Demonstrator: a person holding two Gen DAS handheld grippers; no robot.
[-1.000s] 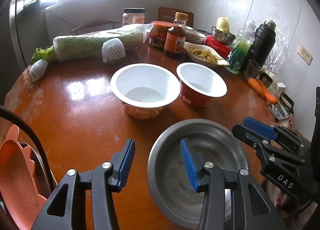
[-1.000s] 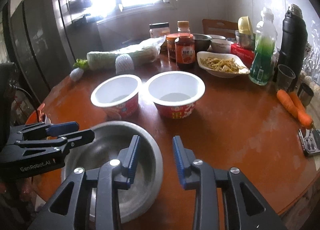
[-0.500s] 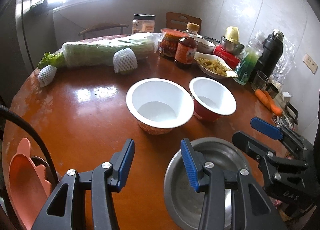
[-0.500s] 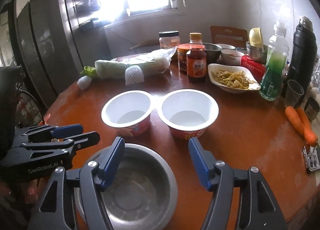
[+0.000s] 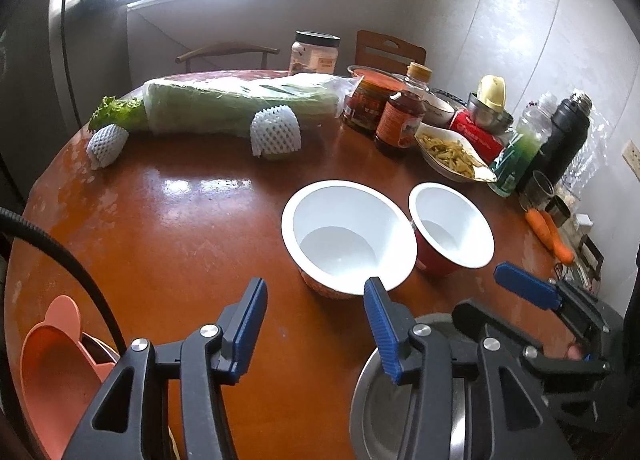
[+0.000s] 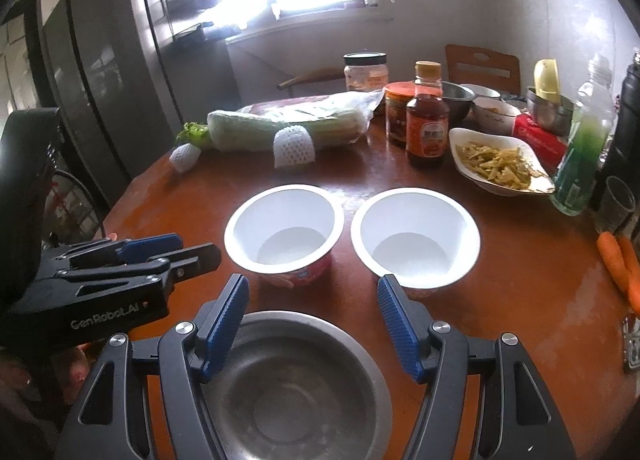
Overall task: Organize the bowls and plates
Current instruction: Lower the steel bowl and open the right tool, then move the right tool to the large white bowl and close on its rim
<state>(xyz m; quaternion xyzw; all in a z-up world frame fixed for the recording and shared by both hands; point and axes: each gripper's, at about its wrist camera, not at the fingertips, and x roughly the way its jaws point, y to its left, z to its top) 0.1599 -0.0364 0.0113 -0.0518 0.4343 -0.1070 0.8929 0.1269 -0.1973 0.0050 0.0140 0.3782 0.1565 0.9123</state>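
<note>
A steel bowl [image 6: 296, 384] sits at the near edge of the round brown table [image 6: 520, 280]; it also shows in the left wrist view [image 5: 384, 412]. Two white paper bowls stand side by side behind it: the left one [image 6: 284, 230] [image 5: 347, 236] and the right one [image 6: 416, 234] [image 5: 452, 230]. My right gripper [image 6: 312, 324] is open and empty, its jaws spread above the steel bowl. My left gripper [image 5: 316, 324] is open and empty, left of the steel bowl; it shows at the left of the right wrist view [image 6: 160, 252].
An orange plate [image 5: 56, 372] lies at the table's near left edge. At the back are wrapped cabbage [image 5: 240, 107], netted fruit [image 5: 276, 133], jars and a sauce bottle [image 6: 426, 127], a dish of food [image 6: 500, 165], a green bottle [image 6: 584, 151], a black flask [image 5: 560, 139] and carrots [image 6: 618, 260].
Both grippers have pulled back and up from the steel bowl. The right gripper's jaws have opened wide. The left gripper has shifted left.
</note>
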